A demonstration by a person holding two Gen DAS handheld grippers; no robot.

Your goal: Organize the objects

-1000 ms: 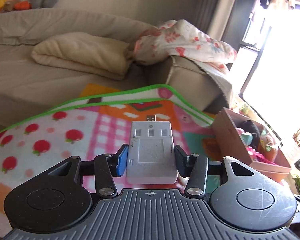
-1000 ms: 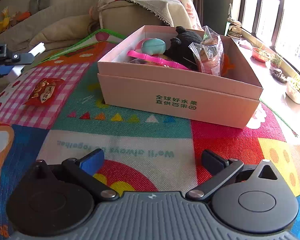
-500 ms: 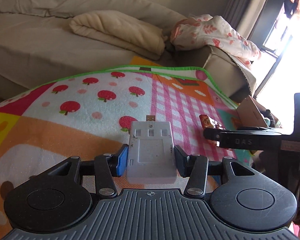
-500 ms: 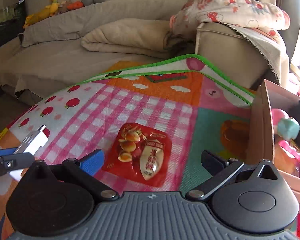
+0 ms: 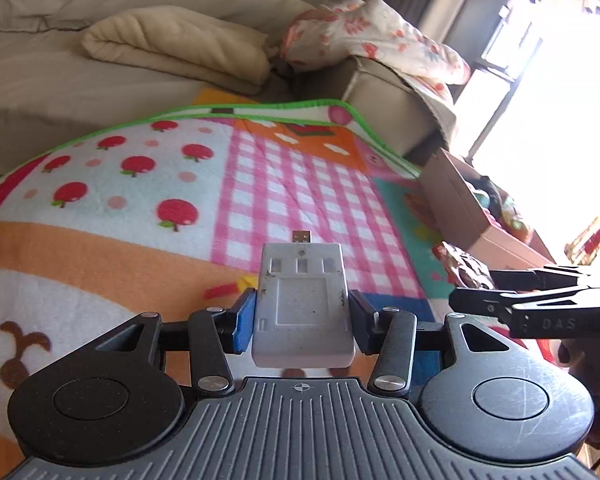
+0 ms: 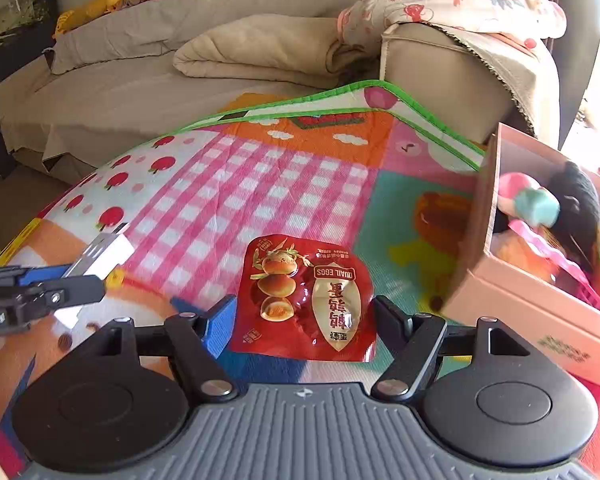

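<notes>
The right tongs hang low over the play mat, spread wide, with the red quail egg packet lying flat between the two fingers and, as far as I can see, touching neither. The packet sits just left of the pink cardboard box, its long axis running roughly along the line of the tongs, away from the holder, so the fingers stand on either side of its shorter width. From there a straight squeeze looks enough to take it, though the thin foil lies flush on the mat and may need the tips pressed down first. The right hand is clearly the nearer one to the packet. The left tongs are pinching a white USB dongle by its sides, plug pointing forward, held above the mat further left of the box than the packet
</notes>
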